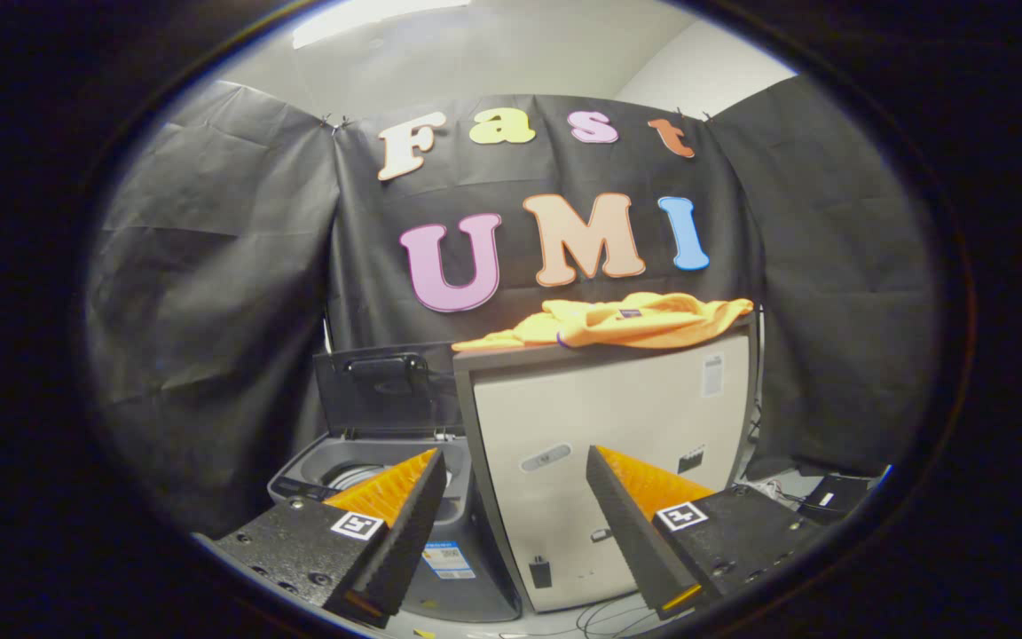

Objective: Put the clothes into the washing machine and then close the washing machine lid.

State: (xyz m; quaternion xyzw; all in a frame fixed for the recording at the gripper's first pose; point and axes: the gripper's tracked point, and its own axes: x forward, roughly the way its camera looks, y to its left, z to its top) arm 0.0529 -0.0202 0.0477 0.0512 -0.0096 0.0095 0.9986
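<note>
An orange garment (626, 321) lies crumpled on top of a tall beige cabinet (617, 417), well beyond my fingers and above them. To the cabinet's left stands a grey top-loading washing machine (347, 466) with its dark lid (387, 390) raised upright, the drum opening showing behind my left finger. My gripper (515, 461) is open with nothing between its fingers; the cabinet's front shows through the gap. The left fingertip (427, 466) overlaps the washer's rim in the view.
Black cloth walls enclose the booth on three sides. Cables (600, 617) lie on the floor below the cabinet, and a dark box (835, 493) with more wires sits on the floor to the cabinet's right.
</note>
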